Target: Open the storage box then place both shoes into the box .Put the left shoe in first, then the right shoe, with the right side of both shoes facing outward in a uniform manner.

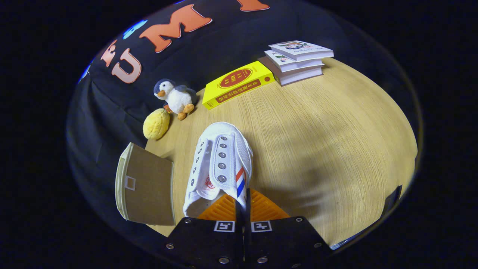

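Gripper [242, 209] pinches only the shoe's [220, 164] thin side wall, so it may swing or slip beside the box [147, 183].

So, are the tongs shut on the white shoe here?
Yes, the tongs pinch the white shoe's side wall, beside its red and blue stripe.

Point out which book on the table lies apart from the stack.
The yellow book: it lies flat alone, beside the penguin toy, while the white books are piled up. The gripper jaws pinch the white shoe.
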Demonstrator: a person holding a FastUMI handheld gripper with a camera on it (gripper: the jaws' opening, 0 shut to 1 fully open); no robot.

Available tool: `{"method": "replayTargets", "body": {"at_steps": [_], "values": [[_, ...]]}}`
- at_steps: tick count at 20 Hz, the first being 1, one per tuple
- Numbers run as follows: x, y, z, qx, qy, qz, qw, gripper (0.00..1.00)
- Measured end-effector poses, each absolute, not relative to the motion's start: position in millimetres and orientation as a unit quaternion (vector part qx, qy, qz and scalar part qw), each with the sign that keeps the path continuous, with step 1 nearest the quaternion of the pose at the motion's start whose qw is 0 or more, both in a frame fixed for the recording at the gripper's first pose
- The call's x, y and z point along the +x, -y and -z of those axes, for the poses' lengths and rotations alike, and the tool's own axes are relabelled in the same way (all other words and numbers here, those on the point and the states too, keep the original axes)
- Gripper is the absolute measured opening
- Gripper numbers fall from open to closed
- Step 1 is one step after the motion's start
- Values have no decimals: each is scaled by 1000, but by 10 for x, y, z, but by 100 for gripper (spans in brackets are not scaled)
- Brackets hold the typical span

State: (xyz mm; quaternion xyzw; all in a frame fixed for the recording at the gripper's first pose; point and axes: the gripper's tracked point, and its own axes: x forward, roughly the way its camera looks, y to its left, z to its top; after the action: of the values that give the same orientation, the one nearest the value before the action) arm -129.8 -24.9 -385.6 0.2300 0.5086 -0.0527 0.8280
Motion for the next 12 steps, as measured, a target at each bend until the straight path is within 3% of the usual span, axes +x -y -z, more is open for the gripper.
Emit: {"method": "replayTargets", "body": {"at_steps": [12], "values": [[-793, -799, 2897, 220, -468, -10, 856, 2]]}}
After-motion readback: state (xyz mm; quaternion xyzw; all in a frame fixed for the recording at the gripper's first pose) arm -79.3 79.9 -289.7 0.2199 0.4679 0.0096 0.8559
